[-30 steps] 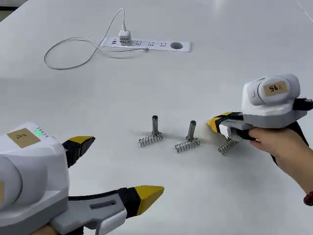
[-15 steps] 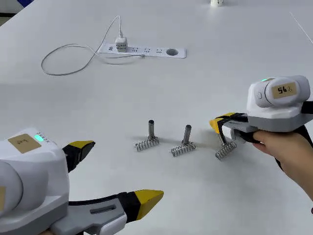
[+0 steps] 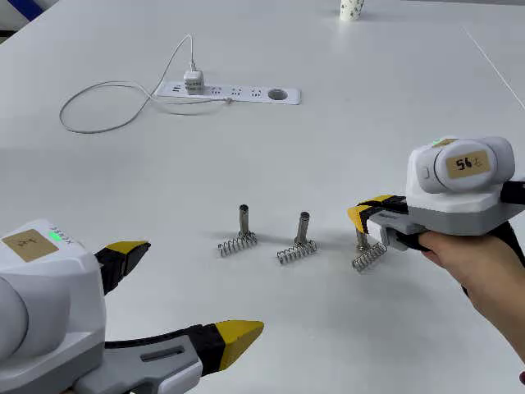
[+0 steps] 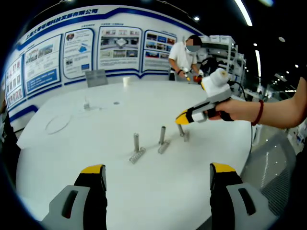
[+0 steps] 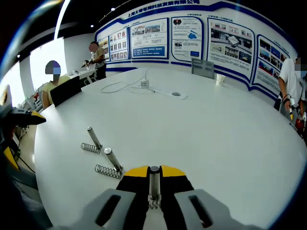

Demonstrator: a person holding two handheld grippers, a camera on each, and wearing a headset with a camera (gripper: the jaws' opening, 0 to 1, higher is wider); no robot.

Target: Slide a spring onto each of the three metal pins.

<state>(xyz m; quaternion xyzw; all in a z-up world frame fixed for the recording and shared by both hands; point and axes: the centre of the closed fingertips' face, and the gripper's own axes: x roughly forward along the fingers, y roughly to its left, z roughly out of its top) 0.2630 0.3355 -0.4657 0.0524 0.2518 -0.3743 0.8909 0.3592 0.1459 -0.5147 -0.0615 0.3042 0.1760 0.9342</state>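
Note:
Three metal pins stand in a row on the white table: left pin (image 3: 244, 217), middle pin (image 3: 303, 226), right pin (image 3: 362, 240). A spring lies at each base: (image 3: 236, 244), (image 3: 296, 252), (image 3: 369, 257). My right gripper (image 3: 361, 217) comes in from the right. In its own view the jaws stand close on both sides of the right pin (image 5: 153, 181), gripping it, with spring coils (image 5: 152, 203) at its foot. My left gripper (image 3: 180, 291) stays open at the near left, well short of the pins (image 4: 136, 141).
A white power strip (image 3: 234, 92) with a plugged charger (image 3: 194, 82) and a looping cable (image 3: 98, 105) lies at the far side. A paper cup (image 3: 351, 8) stands at the table's far edge. People (image 5: 98, 57) stand beyond the table.
The head camera has tilted up, so everything sits lower in the picture. The right gripper has eased slightly right and down at the third pin, which now shows below its tips. The left gripper stays open.

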